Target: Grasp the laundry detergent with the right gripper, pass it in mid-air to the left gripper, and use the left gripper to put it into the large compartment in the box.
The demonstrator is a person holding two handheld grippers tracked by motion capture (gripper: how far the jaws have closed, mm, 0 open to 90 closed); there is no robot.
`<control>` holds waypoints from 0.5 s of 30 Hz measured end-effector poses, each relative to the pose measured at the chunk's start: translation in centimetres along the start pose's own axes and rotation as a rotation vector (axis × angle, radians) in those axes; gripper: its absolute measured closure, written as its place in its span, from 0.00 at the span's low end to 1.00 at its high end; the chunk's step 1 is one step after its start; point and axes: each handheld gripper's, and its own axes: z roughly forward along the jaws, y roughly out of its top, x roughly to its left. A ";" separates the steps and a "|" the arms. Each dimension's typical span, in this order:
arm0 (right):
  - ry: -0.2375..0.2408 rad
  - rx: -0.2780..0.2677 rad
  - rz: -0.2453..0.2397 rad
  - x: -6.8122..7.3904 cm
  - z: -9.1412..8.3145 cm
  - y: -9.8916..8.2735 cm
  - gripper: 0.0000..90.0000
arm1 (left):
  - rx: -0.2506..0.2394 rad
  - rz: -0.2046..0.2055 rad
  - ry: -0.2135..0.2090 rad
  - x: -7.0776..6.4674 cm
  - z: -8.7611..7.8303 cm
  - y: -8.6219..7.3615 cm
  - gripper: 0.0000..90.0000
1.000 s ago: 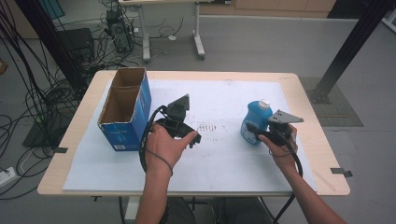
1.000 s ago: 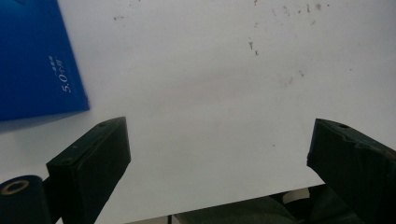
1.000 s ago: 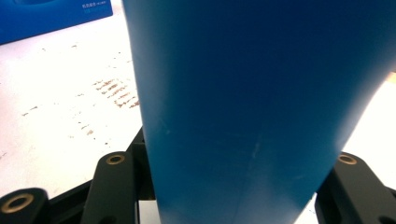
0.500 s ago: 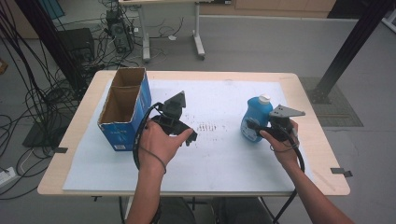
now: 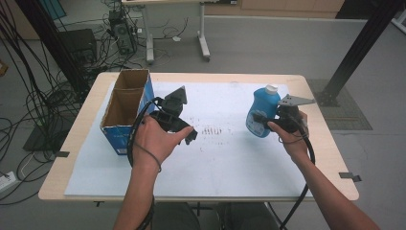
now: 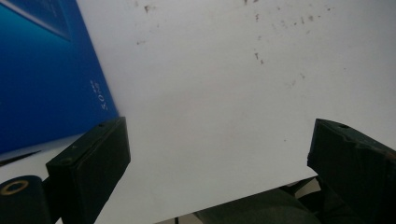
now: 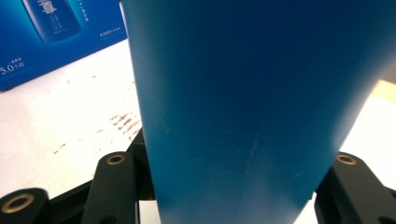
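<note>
Right gripper point(image 5: 262, 120) clamped on blue bottle point(image 5: 262, 111) — bottle upright between jaws

White sheet point(image 5: 225, 158) lies bare mid-table — open carton point(image 5: 125, 112) blocks the left.

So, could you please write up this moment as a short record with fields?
held item: blue bottle with a white cap, upright, clamped in the right gripper
right gripper: jaws shut on the bottle's sides, seen close in the right gripper view
left gripper: jaws open, nothing between them, above the white sheet
box: blue cardboard box, open at the top, at the table's left
surface: wooden table, white sheet marked with small brown spots
</note>
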 end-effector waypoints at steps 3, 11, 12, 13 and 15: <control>0.007 0.001 0.002 -0.2 0.1 0.9 0.50 | -0.018 0.030 -0.007 0.1 -1.1 0.4 0.07; 0.040 0.005 0.001 -0.5 0.6 3.5 0.50 | -0.030 0.092 0.021 0.2 -3.3 1.3 0.06; 0.043 0.007 -0.004 -0.5 0.7 3.8 0.50 | -0.031 0.095 0.023 0.2 -3.5 1.4 0.06; 0.045 0.007 -0.005 -0.5 0.8 4.1 0.50 | -0.030 0.102 0.020 0.3 -3.8 1.5 0.06; 0.053 0.009 -0.010 -0.5 0.9 4.9 0.50 | -0.028 0.107 0.018 0.3 -4.1 1.6 0.06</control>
